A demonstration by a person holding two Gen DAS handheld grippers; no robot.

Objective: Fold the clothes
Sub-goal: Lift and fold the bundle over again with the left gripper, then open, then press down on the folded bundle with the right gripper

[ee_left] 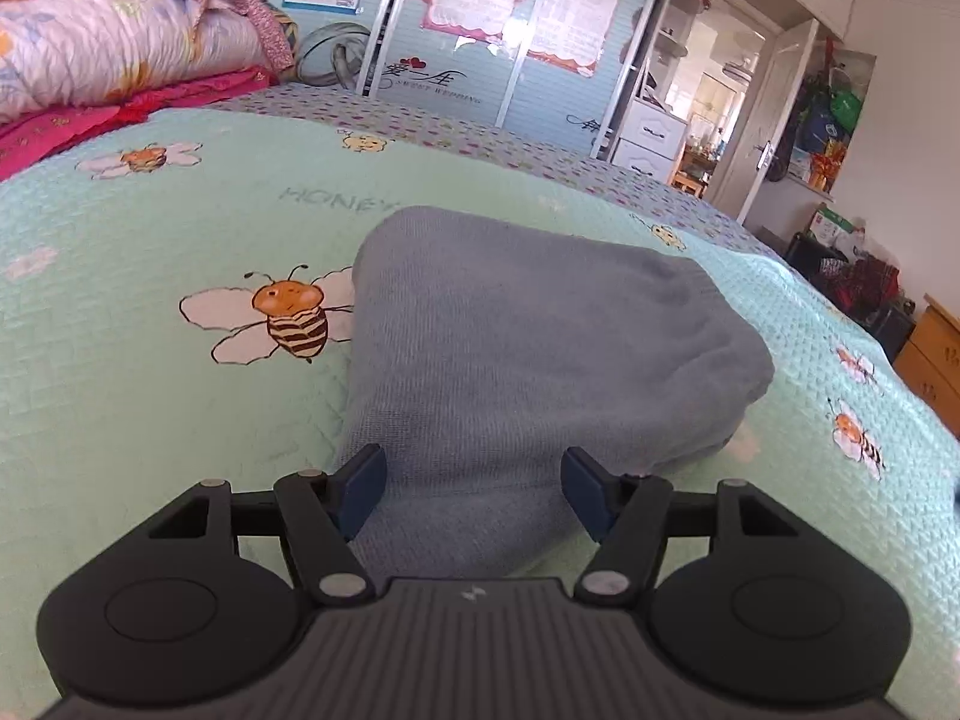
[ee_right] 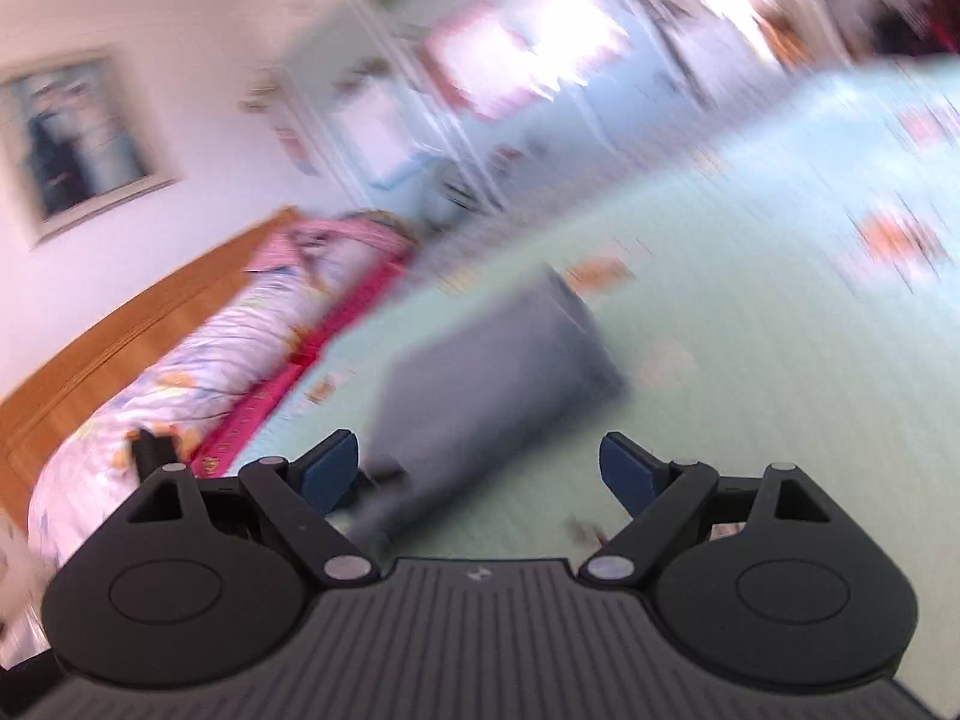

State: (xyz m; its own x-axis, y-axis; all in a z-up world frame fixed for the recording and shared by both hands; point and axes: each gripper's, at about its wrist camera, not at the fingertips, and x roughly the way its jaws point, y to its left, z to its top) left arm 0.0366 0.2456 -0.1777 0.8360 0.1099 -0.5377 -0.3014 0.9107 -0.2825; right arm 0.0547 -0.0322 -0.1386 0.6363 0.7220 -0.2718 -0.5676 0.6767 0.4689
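Left wrist view: nearest to me, my left claw [ee_left: 474, 489] stands partly open, its blue pads [ee_left: 363, 489] on either side of the near end of the folded blue-grey garment [ee_left: 528, 354]. I cannot tell whether the pads touch the cloth; they do not pinch it. The garment lies on the green bee-print bedspread [ee_left: 150, 396], its far edge thick and rounded. Farther back on the left a rolled floral quilt [ee_left: 102, 54] sits on pink bedding [ee_left: 60, 120], and beyond the bed I see wardrobe doors [ee_left: 480, 36] with pink posters. My right wrist view is badly blurred: my right claw [ee_right: 477, 471] is wide open and holds nothing, and the garment lies ahead of it, apart from both pads.
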